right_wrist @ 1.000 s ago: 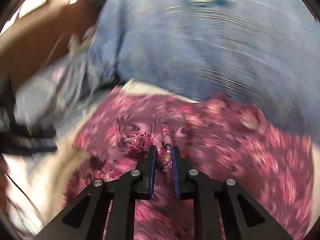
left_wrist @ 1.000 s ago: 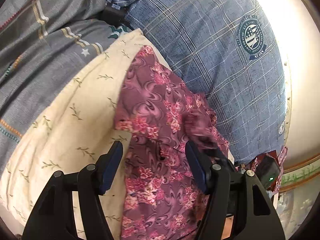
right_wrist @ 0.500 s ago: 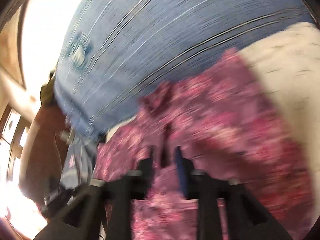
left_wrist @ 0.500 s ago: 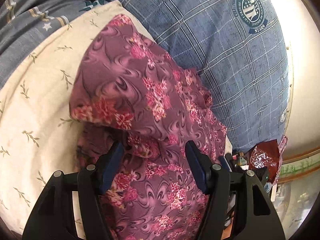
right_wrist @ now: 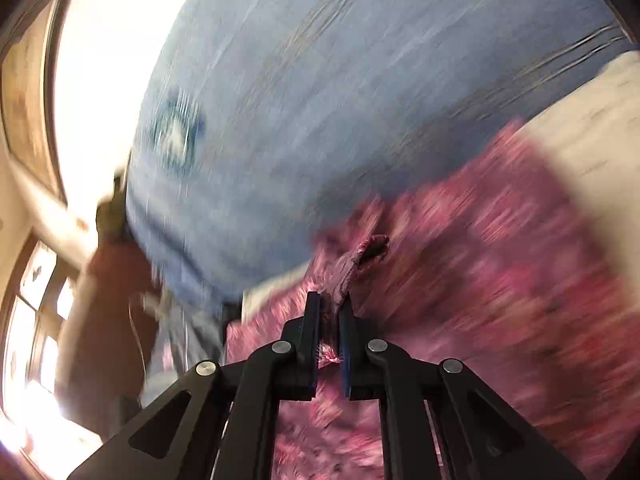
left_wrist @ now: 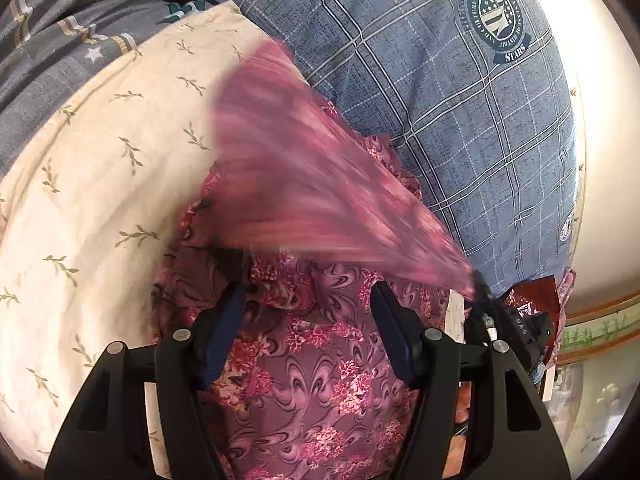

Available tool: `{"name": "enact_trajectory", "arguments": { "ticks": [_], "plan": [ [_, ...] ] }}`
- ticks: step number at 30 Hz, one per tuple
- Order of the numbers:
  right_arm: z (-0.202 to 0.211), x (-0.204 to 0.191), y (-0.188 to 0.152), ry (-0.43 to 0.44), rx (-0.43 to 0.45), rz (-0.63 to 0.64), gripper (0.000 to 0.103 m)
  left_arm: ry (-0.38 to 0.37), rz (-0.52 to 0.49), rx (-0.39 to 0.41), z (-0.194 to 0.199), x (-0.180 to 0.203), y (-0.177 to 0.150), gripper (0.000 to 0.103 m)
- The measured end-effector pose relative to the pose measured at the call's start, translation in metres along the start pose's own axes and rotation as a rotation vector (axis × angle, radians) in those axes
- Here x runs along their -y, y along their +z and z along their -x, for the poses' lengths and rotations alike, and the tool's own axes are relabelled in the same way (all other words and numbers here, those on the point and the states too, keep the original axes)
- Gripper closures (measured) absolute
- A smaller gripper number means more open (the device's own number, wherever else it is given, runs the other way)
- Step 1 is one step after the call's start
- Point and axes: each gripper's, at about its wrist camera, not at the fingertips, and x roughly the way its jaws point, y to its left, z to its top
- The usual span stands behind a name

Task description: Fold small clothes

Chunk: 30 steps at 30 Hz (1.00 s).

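Nearest the left wrist camera, the left gripper (left_wrist: pixel 306 320) stands with its jaws wide apart over the flat part of the floral garment (left_wrist: pixel 312 392), gripping nothing. In the right wrist view, the right gripper (right_wrist: pixel 329 312) has its jaws narrowed onto a bunched edge of the same garment (right_wrist: pixel 480 280). A lifted, motion-blurred flap of that cloth stretches across the left view toward the right gripper (left_wrist: pixel 480 300). The garment lies on a cream leaf-print pillow (left_wrist: pixel 100 180). Beyond it rests a blue plaid pillow (left_wrist: pixel 440 100) bearing a round emblem (left_wrist: pixel 500 20). A grey striped fabric (left_wrist: pixel 52 40) fills the far left.
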Motion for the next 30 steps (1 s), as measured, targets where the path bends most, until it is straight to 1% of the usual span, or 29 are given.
{"name": "enact_trajectory", "arguments": {
  "ticks": [2,4,5,6,8,11,12,13,15,16,17,19,20,21,22,23,24,25,26,27,28,30],
  "plan": [
    [0.018,0.031,0.019,-0.066,0.06,-0.059,0.095,-0.001,0.011,-0.013,-0.008,0.0,-0.002,0.039],
    [0.028,0.065,0.026,-0.094,0.052,-0.138,0.095,0.004,0.018,-0.028,-0.017,0.0,-0.003,0.039],
    [0.029,0.077,0.025,-0.118,0.042,-0.163,0.097,0.01,0.021,-0.034,-0.022,0.001,-0.003,0.039],
    [0.03,0.085,0.023,-0.135,0.031,-0.166,0.101,0.016,0.026,-0.034,-0.026,0.003,-0.002,0.039],
    [0.031,0.095,0.02,-0.147,0.02,-0.164,0.1,0.027,0.038,-0.028,-0.034,0.004,0.002,0.037],
    [0.029,0.106,0.015,-0.151,0.003,-0.169,0.099,0.03,0.053,-0.002,-0.043,0.007,0.013,0.038],
    [0.026,0.108,0.014,-0.142,-0.017,-0.174,0.098,0.03,0.047,0.012,-0.044,0.009,0.016,0.039],
    [0.029,0.111,0.015,-0.13,-0.027,-0.183,0.095,0.041,0.033,0.033,-0.043,0.013,0.02,0.04],
    [0.029,0.116,0.016,-0.101,-0.041,-0.208,0.091,0.066,0.003,0.074,-0.038,0.021,0.027,0.042],
    [0.028,0.116,0.017,-0.089,-0.042,-0.218,0.085,0.066,0.003,0.072,-0.038,0.022,0.03,0.042],
    [0.028,0.118,0.017,-0.076,-0.042,-0.23,0.075,0.06,0.014,0.067,-0.041,0.021,0.032,0.042],
    [0.022,0.117,0.016,-0.075,-0.051,-0.237,0.069,0.073,0.028,0.062,-0.044,0.017,0.034,0.042],
    [0.018,0.113,0.016,-0.087,-0.058,-0.215,0.074,0.085,0.033,0.066,-0.045,0.014,0.034,0.054],
    [0.016,0.103,0.019,-0.106,-0.058,-0.158,0.083,0.1,0.03,0.07,-0.045,0.012,0.033,0.064],
    [0.017,0.094,0.021,-0.11,-0.054,-0.104,0.097,0.125,0.03,0.071,-0.045,0.009,0.032,0.083],
    [0.023,0.085,0.023,-0.092,-0.031,-0.062,0.097,0.128,0.046,0.071,-0.041,0.003,0.03,0.088],
    [0.032,0.078,0.026,-0.069,0.012,-0.05,0.097,0.118,0.057,0.07,-0.039,-0.001,0.031,0.088],
    [0.039,0.074,0.028,-0.065,0.037,-0.045,0.098,0.114,0.067,0.066,-0.036,-0.006,0.03,0.088],
    [0.045,0.072,0.029,-0.075,0.058,-0.038,0.098,0.12,0.069,0.062,-0.032,-0.011,0.029,0.088],
    [0.046,0.073,0.029,-0.107,0.061,-0.026,0.098,0.113,0.067,0.057,-0.03,-0.013,0.027,0.088],
    [0.043,0.078,0.028,-0.148,0.041,-0.018,0.098,0.102,0.07,0.044,-0.029,-0.018,0.023,0.088],
    [0.031,0.095,0.02,-0.27,-0.039,-0.021,0.097,0.082,0.085,0.031,-0.026,-0.023,0.018,0.088]
  ]
}}
